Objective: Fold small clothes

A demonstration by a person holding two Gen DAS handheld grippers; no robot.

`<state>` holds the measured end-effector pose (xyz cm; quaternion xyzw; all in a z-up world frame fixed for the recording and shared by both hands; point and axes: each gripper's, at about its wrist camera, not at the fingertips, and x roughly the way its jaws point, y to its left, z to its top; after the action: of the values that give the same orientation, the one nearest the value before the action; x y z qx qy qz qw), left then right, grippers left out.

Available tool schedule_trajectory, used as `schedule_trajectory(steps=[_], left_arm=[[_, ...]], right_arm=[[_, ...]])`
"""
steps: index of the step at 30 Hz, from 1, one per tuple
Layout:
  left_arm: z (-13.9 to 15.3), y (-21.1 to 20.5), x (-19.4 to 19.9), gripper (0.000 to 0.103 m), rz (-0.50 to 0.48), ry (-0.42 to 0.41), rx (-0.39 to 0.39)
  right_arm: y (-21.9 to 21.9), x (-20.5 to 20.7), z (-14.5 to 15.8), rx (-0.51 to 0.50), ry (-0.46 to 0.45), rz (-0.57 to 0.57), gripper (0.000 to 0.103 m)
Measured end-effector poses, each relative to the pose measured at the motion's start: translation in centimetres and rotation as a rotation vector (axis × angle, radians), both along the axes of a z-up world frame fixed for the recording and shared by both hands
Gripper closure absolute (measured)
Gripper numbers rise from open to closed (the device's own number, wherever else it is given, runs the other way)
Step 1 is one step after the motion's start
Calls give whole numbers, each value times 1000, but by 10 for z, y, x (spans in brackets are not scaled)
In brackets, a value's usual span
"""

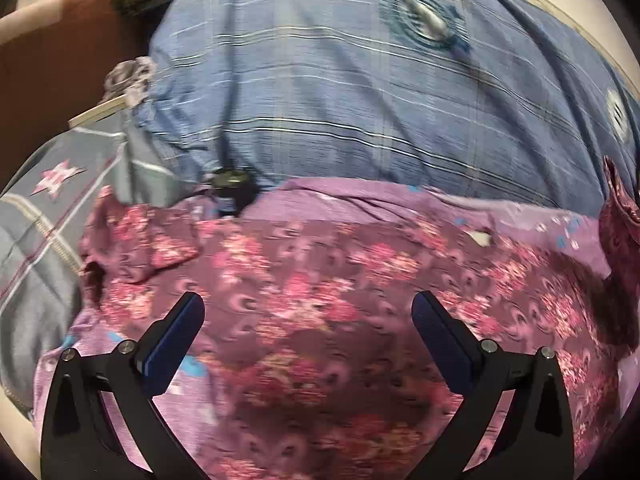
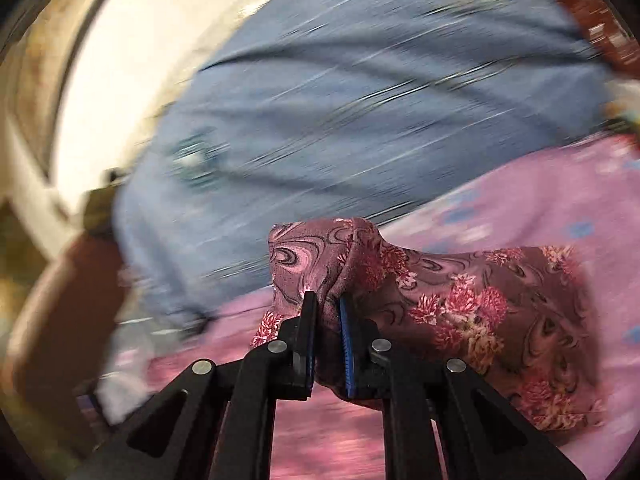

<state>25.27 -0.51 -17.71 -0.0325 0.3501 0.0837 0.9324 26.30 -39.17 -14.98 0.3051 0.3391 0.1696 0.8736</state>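
Note:
A small maroon garment with pink flowers [image 1: 320, 300] lies spread on a lilac bedsheet [image 1: 400, 200]. My left gripper [image 1: 308, 308] hovers over its middle, open, with nothing between its blue-padded fingers. In the right wrist view my right gripper [image 2: 326, 304] is shut on a bunched edge of the same floral garment [image 2: 460, 300], lifting it off the lilac sheet [image 2: 540, 200]; the cloth trails away to the right. That lifted corner shows at the right edge of the left wrist view as a raised maroon fold [image 1: 618, 208].
A large blue plaid pillow [image 1: 360, 92] lies behind the garment. A grey quilt with a pink star [image 1: 60, 200] is at the left, a small dark object [image 1: 232, 184] at the pillow's foot, and a brown headboard [image 1: 60, 60] with dark clothes at the far left.

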Motion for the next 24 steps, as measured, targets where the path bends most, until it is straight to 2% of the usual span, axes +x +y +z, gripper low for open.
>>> schedule_trajectory(steps=[3, 8, 11, 14, 16, 17, 18, 20, 24], left_arm=[[4, 24, -5, 0, 43, -12, -9], [7, 67, -13, 0, 125, -28, -18], [7, 90, -17, 0, 176, -31, -25], [6, 102, -21, 0, 204, -37, -33], [3, 105, -21, 0, 205, -32, -36], [2, 104, -21, 0, 199, -27, -37], [1, 102, -19, 0, 187, -20, -37], [-1, 98, -17, 0, 168, -9, -37], [-6, 84, -11, 0, 93, 28, -70]], right_arm=[[49, 5, -6, 169, 8, 136, 93], [129, 12, -26, 333, 60, 294, 93], [172, 14, -50, 329, 124, 352, 91], [206, 11, -74, 349, 196, 423, 83], [220, 12, -82, 352, 238, 462, 63], [223, 11, -83, 351, 239, 474, 49], [223, 8, -82, 334, 230, 472, 46], [211, 8, -72, 292, 169, 435, 46], [168, 3, -54, 132, 63, 264, 46]])
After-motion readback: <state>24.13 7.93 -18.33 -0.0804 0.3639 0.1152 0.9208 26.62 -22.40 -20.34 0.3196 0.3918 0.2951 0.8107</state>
